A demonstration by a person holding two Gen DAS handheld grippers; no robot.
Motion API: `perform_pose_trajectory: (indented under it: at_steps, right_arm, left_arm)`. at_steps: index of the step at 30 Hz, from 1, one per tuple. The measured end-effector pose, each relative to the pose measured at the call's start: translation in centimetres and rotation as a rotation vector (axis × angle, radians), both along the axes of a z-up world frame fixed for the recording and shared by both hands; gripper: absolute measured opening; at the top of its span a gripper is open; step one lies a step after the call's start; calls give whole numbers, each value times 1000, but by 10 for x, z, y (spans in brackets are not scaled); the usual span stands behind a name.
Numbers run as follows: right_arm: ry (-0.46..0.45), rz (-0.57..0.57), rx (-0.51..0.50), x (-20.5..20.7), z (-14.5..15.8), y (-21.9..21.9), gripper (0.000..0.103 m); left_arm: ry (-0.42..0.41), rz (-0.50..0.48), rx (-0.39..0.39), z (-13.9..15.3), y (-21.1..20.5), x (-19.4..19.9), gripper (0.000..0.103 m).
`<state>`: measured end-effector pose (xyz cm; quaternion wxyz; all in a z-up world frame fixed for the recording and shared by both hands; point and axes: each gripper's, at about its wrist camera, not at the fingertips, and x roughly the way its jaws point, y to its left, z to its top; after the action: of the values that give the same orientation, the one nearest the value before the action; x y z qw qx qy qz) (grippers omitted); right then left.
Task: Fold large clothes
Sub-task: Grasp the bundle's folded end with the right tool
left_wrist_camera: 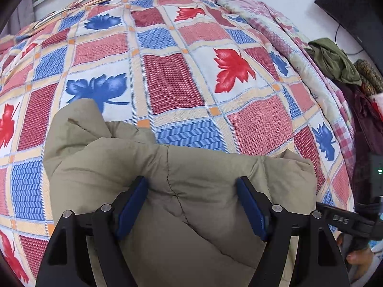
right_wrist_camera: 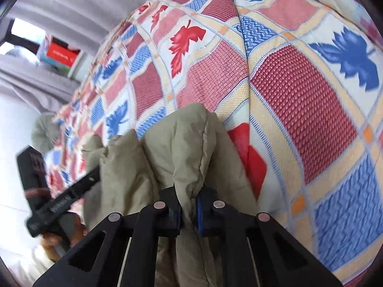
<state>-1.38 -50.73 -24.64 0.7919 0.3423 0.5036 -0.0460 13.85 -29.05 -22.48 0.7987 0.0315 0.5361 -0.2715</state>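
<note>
The padded khaki jacket is lying bunched on the bed's patterned quilt. The left gripper is holding its fingers spread wide around a puffy fold, pads touching its sides. The right gripper is pinching a jacket edge between nearly closed fingers.

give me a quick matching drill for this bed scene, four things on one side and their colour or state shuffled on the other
Things:
1. padded jacket
2. left gripper
3. right gripper
4. crumpled garment at the far side of the bed

Colour or state:
A. olive green
B. pinched shut on a fold of fabric
C. khaki beige
D. jaws set wide, bulky fabric between them

Pairs: 1-C, 2-D, 3-B, 4-A
</note>
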Motion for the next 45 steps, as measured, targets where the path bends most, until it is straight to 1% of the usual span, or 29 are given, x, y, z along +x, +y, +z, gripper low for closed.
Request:
perform_pose_trajectory:
  at_steps: [1,3,4,6,7,8,10,11,12,13,14,16,18,19,20,21,23,24,25,26,28,29,31,32,34,37,39,43,45]
  right_arm:
    - [29,2,1,2,-11,-5,10]
    - [62,-17,63,1,-31,-14,10]
    - [64,-36,92,-2,-33,-17,10]
    - [61,-65,90,-9,-24,-20,11]
    - [57,-78,72,-14,-15,-20,14]
    - [39,-87,50,-18,-4,-19,18]
    - [-34,-73,25,-24,21,-14,19]
    - [-66,-57,32,-23,31,-9,27]
    - [-91,-35,52,-20,38,-5,37]
    - [-110,-10,82,-15,42,1,65]
    - [-118,5,96,-10,45,5,70]
    - [-101,21,82,6,47,17,70]
    - [-79,-28,-10,12,53,23,64]
    - [-75,-71,-77,8,61,26,49]
    - [-92,-105,-143,2,72,29,45]
    - [-144,-136,-219,-6,88,31,45]
    - [-203,-131,-262,-8,104,38,45]
    - [-208,-90,-213,-4,105,39,45]
    - [-187,-43,-128,5,96,39,45]
    - [-147,-23,-57,13,82,38,45]
    - [-52,-16,3,26,50,39,45]
    - [-7,-22,15,32,33,40,40]
    - [63,-42,35,32,0,39,21]
    - [69,-49,33,30,-7,39,21]
    - [61,-40,-17,23,-8,43,20]
    - [51,-12,-86,15,-3,50,20]
    - [46,-11,-108,10,-3,52,20]
    - [34,-30,-116,3,-9,54,19]
    - [31,-33,-123,1,-12,54,18]
  left_arm:
    - [-10,-10,16,0,-4,-2,77]
    - [-21,-24,29,0,-6,-5,77]
    - [-21,-28,26,0,-4,-6,77]
    - [-17,-30,16,0,0,-6,77]
    - [-15,-29,12,0,1,-6,77]
    - [-14,-29,10,0,2,-6,77]
    - [-15,-31,13,0,1,-6,77]
    - [-16,-31,15,0,1,-6,77]
    - [-18,-30,18,1,1,-6,77]
    - [-18,-30,19,1,0,-6,77]
    - [-17,-30,19,1,0,-6,77]
    - [-16,-31,17,1,1,-6,77]
    - [-14,-30,9,0,2,-6,77]
    - [-15,-30,6,0,2,-6,77]
    - [-16,-29,5,0,2,-6,77]
    - [-18,-28,5,0,2,-6,77]
    - [-23,-28,5,0,2,-7,77]
    - [-24,-28,6,0,2,-7,77]
    - [-23,-27,6,1,3,-7,77]
    - [-20,-24,4,1,3,-7,77]
    - [-10,4,-16,9,13,-6,77]
    - [-10,22,-30,15,20,-6,77]
    - [-35,62,-40,28,43,-8,77]
    - [-52,86,-39,33,58,-11,77]
    - [-57,132,-20,34,81,-16,77]
    - [3,152,10,17,104,-25,77]
    - [27,153,13,4,110,-30,80]
    - [31,158,5,-13,111,-29,91]
    - [63,157,-7,-16,114,-26,91]
